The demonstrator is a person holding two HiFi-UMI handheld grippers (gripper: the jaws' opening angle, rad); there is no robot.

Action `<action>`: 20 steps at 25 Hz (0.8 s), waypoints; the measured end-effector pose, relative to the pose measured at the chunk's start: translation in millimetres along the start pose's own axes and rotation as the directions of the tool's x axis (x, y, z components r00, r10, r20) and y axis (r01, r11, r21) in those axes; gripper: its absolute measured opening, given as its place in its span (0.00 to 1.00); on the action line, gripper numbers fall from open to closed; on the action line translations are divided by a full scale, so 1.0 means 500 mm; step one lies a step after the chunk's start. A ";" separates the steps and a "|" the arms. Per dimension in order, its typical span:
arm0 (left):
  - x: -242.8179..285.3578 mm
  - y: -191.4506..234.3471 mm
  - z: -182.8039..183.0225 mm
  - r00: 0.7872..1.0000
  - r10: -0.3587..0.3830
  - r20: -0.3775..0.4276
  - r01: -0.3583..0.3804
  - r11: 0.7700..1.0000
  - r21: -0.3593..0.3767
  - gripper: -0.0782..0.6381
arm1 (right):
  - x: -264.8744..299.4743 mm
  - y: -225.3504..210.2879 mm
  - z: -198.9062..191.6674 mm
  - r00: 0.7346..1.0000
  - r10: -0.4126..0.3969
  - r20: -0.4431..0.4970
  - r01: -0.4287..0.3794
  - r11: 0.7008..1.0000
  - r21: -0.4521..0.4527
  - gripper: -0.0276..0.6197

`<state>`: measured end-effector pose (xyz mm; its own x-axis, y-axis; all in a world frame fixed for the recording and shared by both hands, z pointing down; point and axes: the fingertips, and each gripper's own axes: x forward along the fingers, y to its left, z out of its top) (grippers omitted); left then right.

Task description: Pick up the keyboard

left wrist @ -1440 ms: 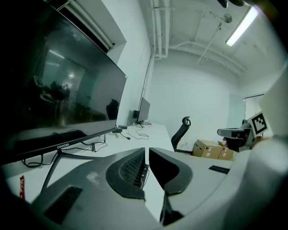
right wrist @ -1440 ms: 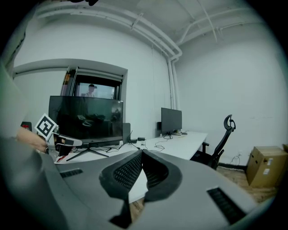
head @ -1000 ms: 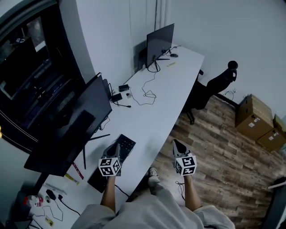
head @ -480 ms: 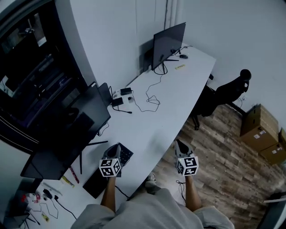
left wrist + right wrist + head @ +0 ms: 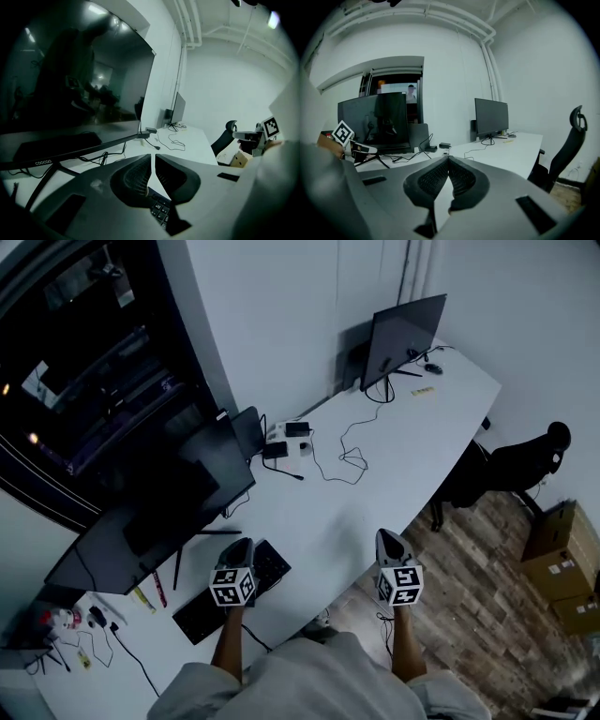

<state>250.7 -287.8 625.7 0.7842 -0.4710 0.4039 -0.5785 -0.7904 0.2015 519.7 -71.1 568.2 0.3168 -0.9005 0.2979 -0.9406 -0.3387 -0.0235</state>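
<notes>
Over the white bench (image 5: pixel 375 474), the left claw (image 5: pixel 242 546) hangs above the black keyboard (image 5: pixel 199 615), pressed together and empty. The right claw (image 5: pixel 388 538), also closed on nothing, hovers at the bench's front edge.

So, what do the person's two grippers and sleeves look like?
The left claw and right claw are grey, each with two curved jaws, dark ribbed pads and a white cube with black square markers. The person wears a light grey short-sleeved top.
</notes>
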 end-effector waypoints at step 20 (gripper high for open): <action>-0.332 0.276 -0.097 0.921 0.388 0.035 -0.376 0.909 -0.181 0.16 | 0.167 0.395 0.031 0.911 0.409 -0.054 -0.413 0.904 -0.115 0.04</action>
<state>29.6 -299.4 629.8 0.5059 -0.7542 0.4186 -0.8611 -0.4705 0.1929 362.2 -217.7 573.6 -0.1029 -0.9442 0.3130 -0.9947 0.0970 -0.0344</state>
